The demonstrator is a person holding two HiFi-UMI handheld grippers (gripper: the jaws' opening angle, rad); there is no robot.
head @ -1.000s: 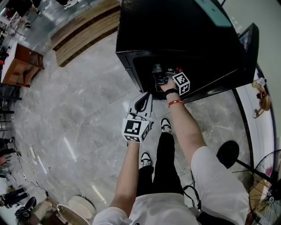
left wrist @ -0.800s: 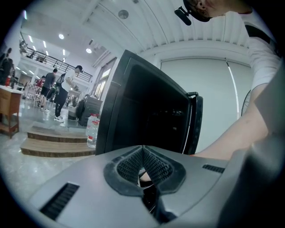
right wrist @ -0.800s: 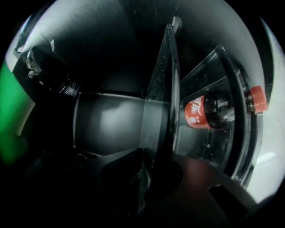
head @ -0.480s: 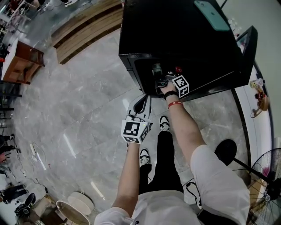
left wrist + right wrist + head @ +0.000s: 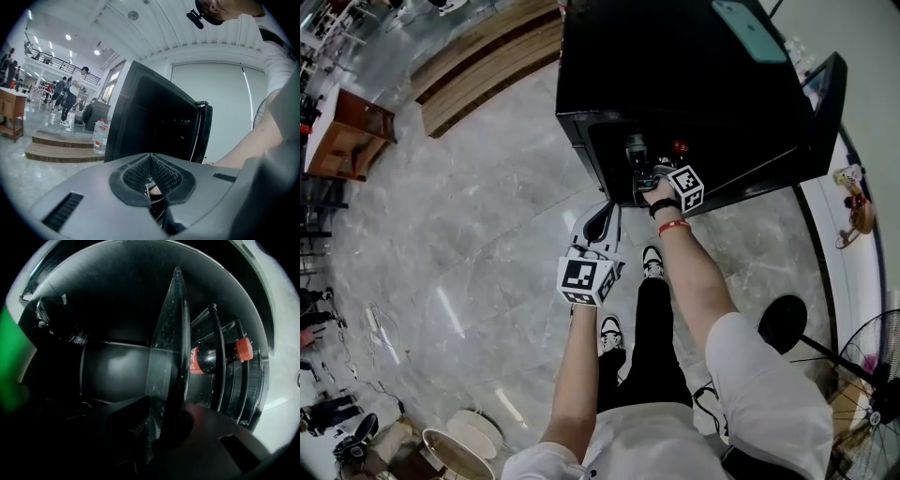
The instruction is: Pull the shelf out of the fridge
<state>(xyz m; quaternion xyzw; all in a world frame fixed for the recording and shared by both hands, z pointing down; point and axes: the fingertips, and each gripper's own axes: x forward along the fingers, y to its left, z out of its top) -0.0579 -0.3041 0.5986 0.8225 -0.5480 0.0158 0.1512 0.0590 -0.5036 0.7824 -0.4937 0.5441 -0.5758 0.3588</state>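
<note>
Glass shelf (image 5: 171, 348) pinched inside the fridge (image 5: 675, 84)

Right claw (image 5: 157, 427) is clamped narrowly on the shelf's front edge, and the pane runs edge-on into the dark cabinet. Beyond the pane lies a red-capped cola bottle (image 5: 211, 357). Left claw (image 5: 151, 180) hangs outside the fridge, jaws together and empty.

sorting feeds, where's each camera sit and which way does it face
Head view: on the person's head, facing steeply down at the black fridge; both forearms, legs, left tongs and right tongs show.
Left gripper view: on the left tongs, shut, facing the fridge's side and open door; the right arm shows.
Right gripper view: on the right tongs inside the fridge, facing along the glass shelf they clamp; no body.
Shared: head and right gripper views show the red-capped bottle.
</note>
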